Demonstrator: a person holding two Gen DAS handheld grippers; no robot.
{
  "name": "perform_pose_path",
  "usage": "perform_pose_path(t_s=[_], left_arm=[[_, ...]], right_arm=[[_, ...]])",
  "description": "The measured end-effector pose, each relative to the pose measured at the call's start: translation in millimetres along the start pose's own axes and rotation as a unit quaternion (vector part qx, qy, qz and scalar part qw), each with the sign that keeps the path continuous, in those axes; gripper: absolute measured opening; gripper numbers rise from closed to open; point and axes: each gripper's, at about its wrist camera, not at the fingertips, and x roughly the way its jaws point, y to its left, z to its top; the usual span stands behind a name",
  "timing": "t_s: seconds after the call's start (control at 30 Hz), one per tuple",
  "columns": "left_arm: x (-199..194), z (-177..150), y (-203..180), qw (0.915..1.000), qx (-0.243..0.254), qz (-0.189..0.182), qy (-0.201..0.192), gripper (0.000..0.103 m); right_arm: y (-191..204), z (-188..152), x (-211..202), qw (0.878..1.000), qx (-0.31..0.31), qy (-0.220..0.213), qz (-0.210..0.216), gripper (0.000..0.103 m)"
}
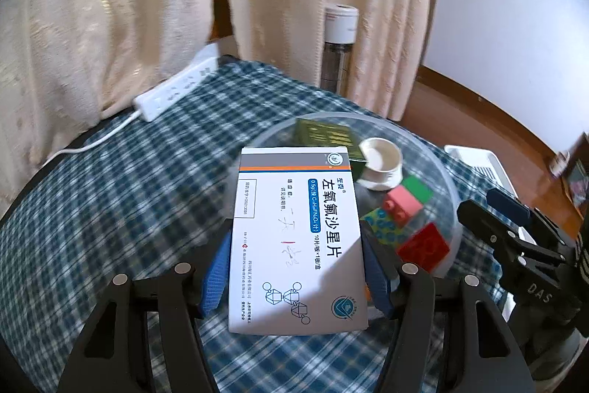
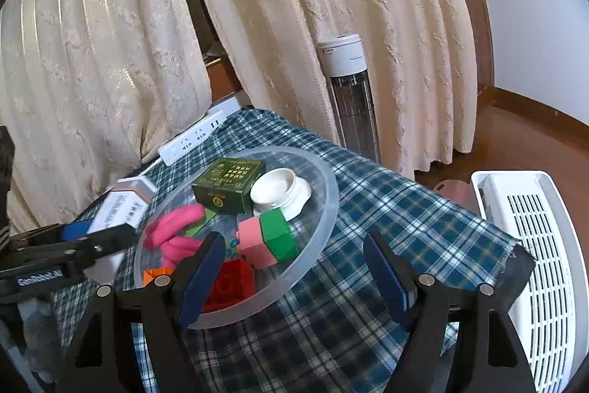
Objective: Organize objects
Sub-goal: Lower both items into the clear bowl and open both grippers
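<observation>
- Clamped in our left gripper [image 1: 296, 267] we hold a medicine box [image 1: 296, 238] — flat, just short of the bowl [image 1: 451, 194].
- Our right gripper [image 2: 294, 267] hangs apart — bowl [image 2: 327, 209] ahead-left holds blocks [image 2: 267, 238], cup [image 2: 279, 190].

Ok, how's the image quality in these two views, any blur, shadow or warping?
Left wrist view: the medicine box is sharp, with shadow across its near end; the curtain is smeared. Right wrist view: the clear bowl is crisp, the fisheye bends the table edge, corners are black.

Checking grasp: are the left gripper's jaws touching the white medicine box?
Touching. The left wrist view shows both blue pads pressed against the white medicine box's long edges, left gripper holding it.
</observation>
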Motion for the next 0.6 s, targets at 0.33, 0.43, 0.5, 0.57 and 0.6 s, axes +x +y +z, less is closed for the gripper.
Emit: perform_pose_path(t_s=[0.33,0.43,0.5,0.57,0.6], left_arm=[[26.5,12.2,-35.5,0.9975,0.051,-0.046,0.017,0.065],[33.7,13.4,-40.0,0.9957,0.055,-0.070,0.028,0.065],[36.3,14.5,-40.4,0.9953,0.055,-0.073,0.030,0.066],[36.4,15.4,-37.9,0.9962,0.050,-0.066,0.029,0.068],[35.6,16.0,-35.9,0.9967,0.046,-0.061,0.027,0.068]], right_arm=[[-12.4,-1.7,3.1,1.000,0.018,0.004,-0.005,0.081],[-14.7,-1.9,2.5,1.000,0.022,0.004,-0.009,0.081],[-15.7,-2.1,2.6,1.000,0.023,0.005,-0.011,0.081],[-16.1,-2.6,2.9,1.000,0.024,0.007,-0.014,0.081],[-15.7,-3.0,3.2,1.000,0.024,0.009,-0.015,0.081]])
